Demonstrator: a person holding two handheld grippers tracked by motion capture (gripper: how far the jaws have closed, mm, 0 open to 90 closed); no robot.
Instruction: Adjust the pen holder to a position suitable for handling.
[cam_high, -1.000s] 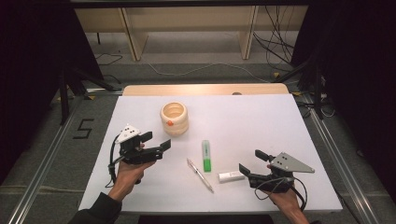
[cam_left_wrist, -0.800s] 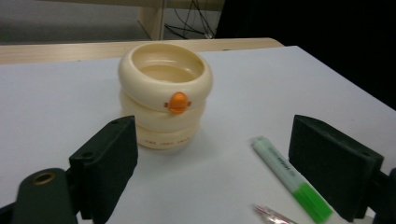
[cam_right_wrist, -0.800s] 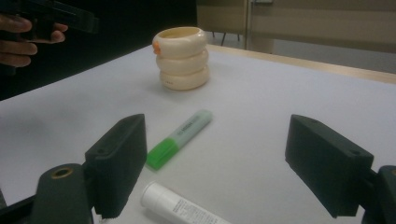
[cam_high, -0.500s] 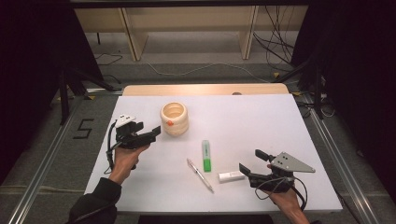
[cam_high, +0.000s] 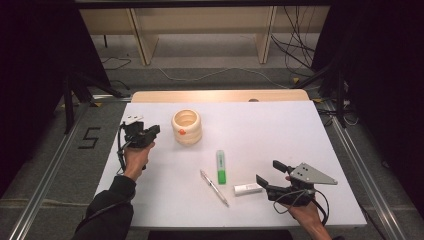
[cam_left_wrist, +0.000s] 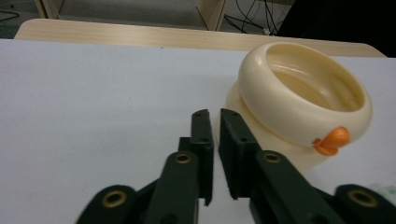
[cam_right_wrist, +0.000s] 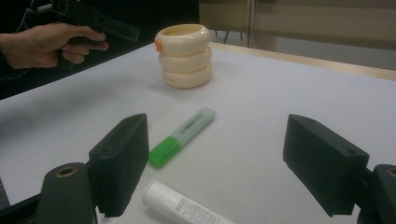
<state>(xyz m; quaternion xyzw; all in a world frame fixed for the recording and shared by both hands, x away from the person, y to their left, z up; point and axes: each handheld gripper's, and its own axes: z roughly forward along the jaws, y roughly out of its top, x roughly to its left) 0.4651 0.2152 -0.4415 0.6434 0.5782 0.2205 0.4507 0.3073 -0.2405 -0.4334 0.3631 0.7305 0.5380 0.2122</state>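
Cream ringed cup (cam_left_wrist: 299, 112), three stacked bulges, orange tab; left tongs (cam_left_wrist: 214, 122) just closed, empty; right tongs (cam_right_wrist: 224, 163) wide.

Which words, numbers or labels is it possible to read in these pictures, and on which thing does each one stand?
"5": a large dark numeral on the floor, left of the table.
Green highlighter: dark print on the barrel, too blurred to read.
White tube: small grey print, too blurred to read.
Cream ringed cup: a small reddish mark near its base, too small to read.
Pen: no readable text.
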